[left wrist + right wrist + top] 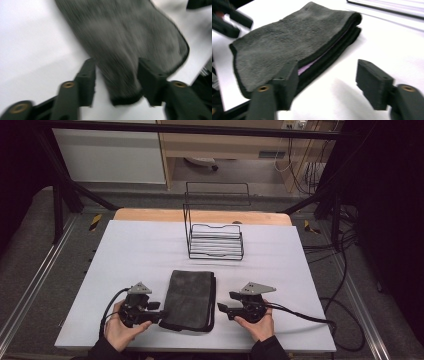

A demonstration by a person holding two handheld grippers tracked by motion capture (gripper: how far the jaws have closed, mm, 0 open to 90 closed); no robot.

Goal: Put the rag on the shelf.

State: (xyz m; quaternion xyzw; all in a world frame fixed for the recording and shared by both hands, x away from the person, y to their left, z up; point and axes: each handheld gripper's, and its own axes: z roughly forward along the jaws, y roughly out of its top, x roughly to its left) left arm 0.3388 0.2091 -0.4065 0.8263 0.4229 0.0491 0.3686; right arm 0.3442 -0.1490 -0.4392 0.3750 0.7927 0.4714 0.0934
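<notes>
Lower centre of the high view: a folded towel (190, 300) on the bench (130, 255), flanked by left claw (159, 316) and right claw (222, 309), both apart.

Your left black two-jaw claw (159, 314) and right black two-jaw claw (222, 309) both sit low with jaws spread, pointing inward at each other, a hand (120, 330) gripping each.

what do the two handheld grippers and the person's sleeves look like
Both grippers, left and right, are black and blocky, each topped by a grey three-cornered plate. A black cable trails from each. Up close the fingers are thick, flat-faced black blocks on arms with round brass-coloured fittings. The person wears dark sleeves reaching the wrists.
</notes>
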